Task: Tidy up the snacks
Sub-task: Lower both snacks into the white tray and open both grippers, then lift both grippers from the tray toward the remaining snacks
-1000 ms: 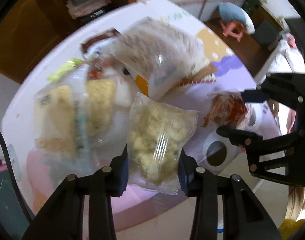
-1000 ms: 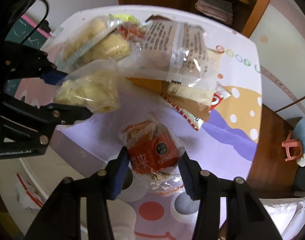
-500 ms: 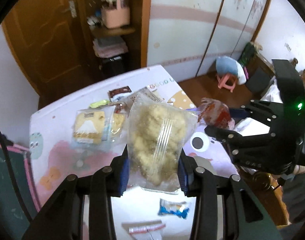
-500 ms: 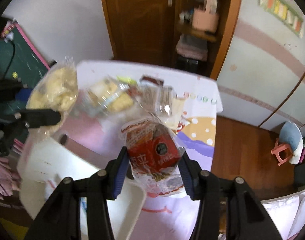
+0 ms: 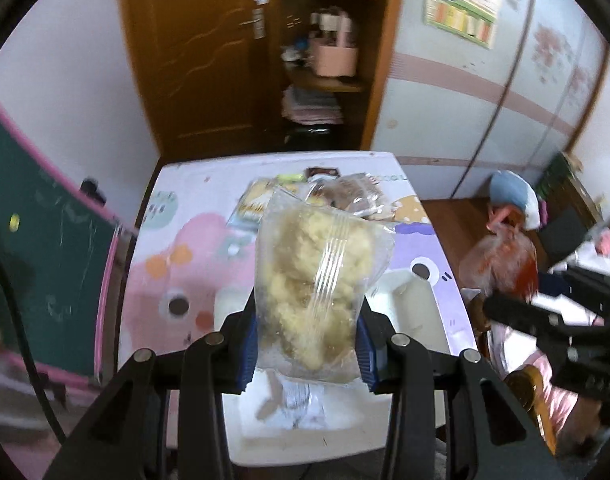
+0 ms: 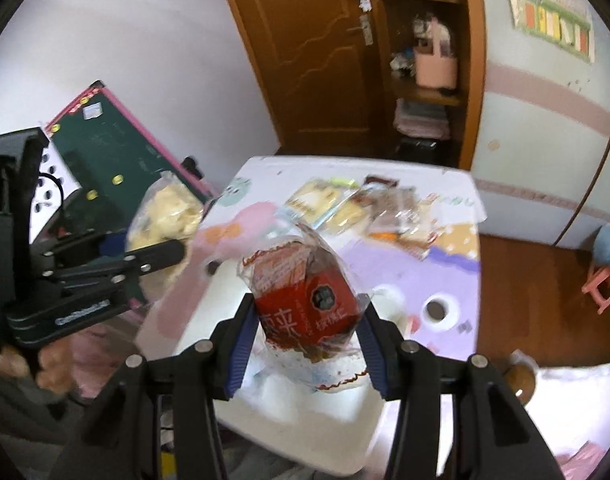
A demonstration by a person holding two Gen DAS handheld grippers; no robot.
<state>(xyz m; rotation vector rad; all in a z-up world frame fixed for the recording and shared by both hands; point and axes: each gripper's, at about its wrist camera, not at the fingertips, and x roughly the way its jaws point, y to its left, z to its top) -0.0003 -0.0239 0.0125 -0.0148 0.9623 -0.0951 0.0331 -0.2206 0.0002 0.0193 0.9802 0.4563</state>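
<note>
A small table (image 5: 177,264) with a pink and purple cartoon cover stands in a room with a brown wooden door (image 6: 305,52), and a pile of snack packets (image 6: 361,208) lies near its far edge. The left gripper (image 5: 307,344) is clamped on a clear bag of pale yellow crumbly snacks (image 5: 317,284), held up above the table's near edge. The right gripper (image 6: 305,344) is clamped on a clear packet with a red label (image 6: 305,304), also up in the air over the near edge.
</note>
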